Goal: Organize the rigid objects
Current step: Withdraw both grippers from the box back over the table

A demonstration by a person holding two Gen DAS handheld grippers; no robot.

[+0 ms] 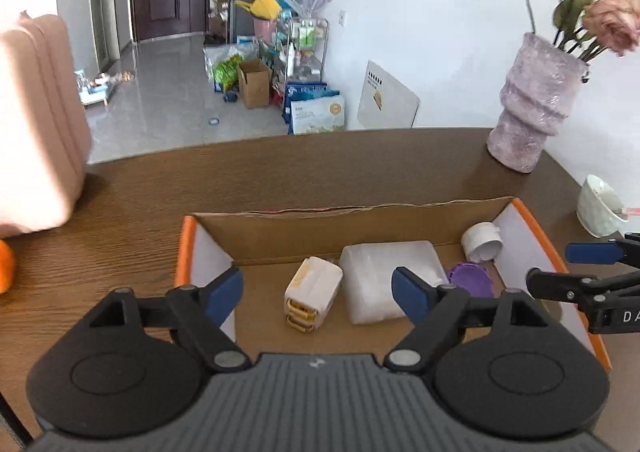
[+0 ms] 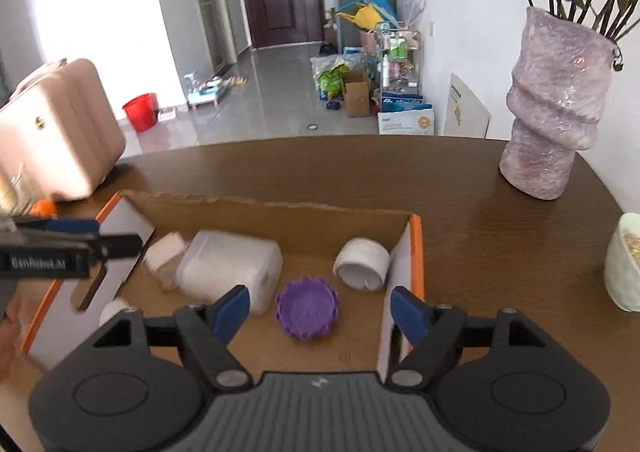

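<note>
An open cardboard box (image 1: 360,223) with orange edges stands on the brown table; it also shows in the right wrist view (image 2: 280,217). In it lie a white block (image 1: 388,276) (image 2: 228,266), a cream-and-yellow plug-like piece (image 1: 312,296) (image 2: 164,256), a purple toothed lid (image 1: 472,278) (image 2: 307,308) and a white cup on its side (image 1: 482,242) (image 2: 362,264). My left gripper (image 1: 318,296) is open and empty above the box's near side. My right gripper (image 2: 320,314) is open and empty over the purple lid; it also shows in the left wrist view (image 1: 560,264).
A pink-grey vase with flowers (image 1: 532,103) (image 2: 556,103) stands at the table's far right. A white bowl (image 1: 600,205) (image 2: 624,264) sits at the right edge. A pink case (image 1: 36,123) (image 2: 56,131) and an orange object (image 1: 6,268) are at the left.
</note>
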